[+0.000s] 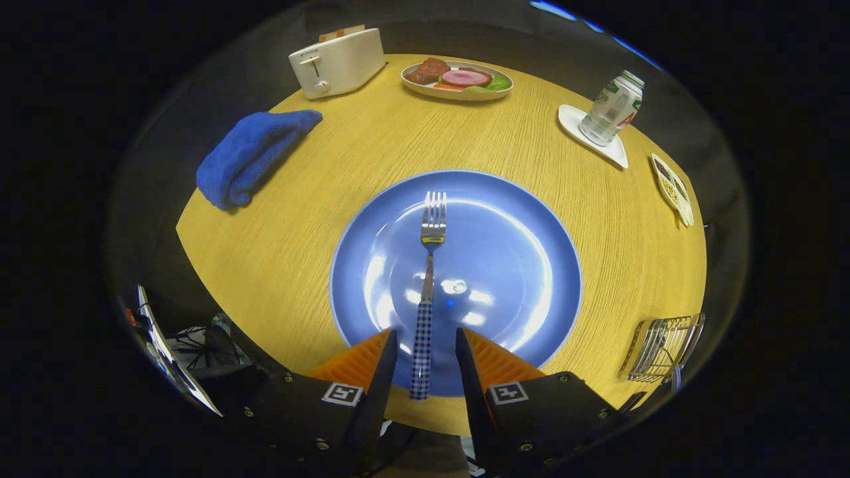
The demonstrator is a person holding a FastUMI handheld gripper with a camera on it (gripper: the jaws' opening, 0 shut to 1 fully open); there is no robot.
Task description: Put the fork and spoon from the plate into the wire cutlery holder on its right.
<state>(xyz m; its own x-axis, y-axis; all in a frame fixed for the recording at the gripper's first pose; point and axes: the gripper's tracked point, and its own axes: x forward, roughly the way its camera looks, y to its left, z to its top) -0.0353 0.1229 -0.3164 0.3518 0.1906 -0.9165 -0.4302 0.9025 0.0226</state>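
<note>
- The gripper is nearest, its two fingers spread apart with a clear gap on each side of the fork's handle; neither finger touches it, so the jaws stand open around the handle
- The fork lies on the blue plate, its checked handle between the fingers and overhanging the plate's near rim; its metal tines point away, beyond the fingertips, toward the plate's far side
- The plate sits on the round wooden table, just ahead of the fingers; its glossy surface shows bright reflections
- The wire cutlery holder stands on the table to the right of the plate, near the table's edge and well apart from the fork; whether anything is in it I cannot tell
- Beyond the plate: a folded blue towel to the left; a white toaster at the far left; a dish of food at the far side; a can on a white coaster to the far right; a small dish nearer the right edge
</note>
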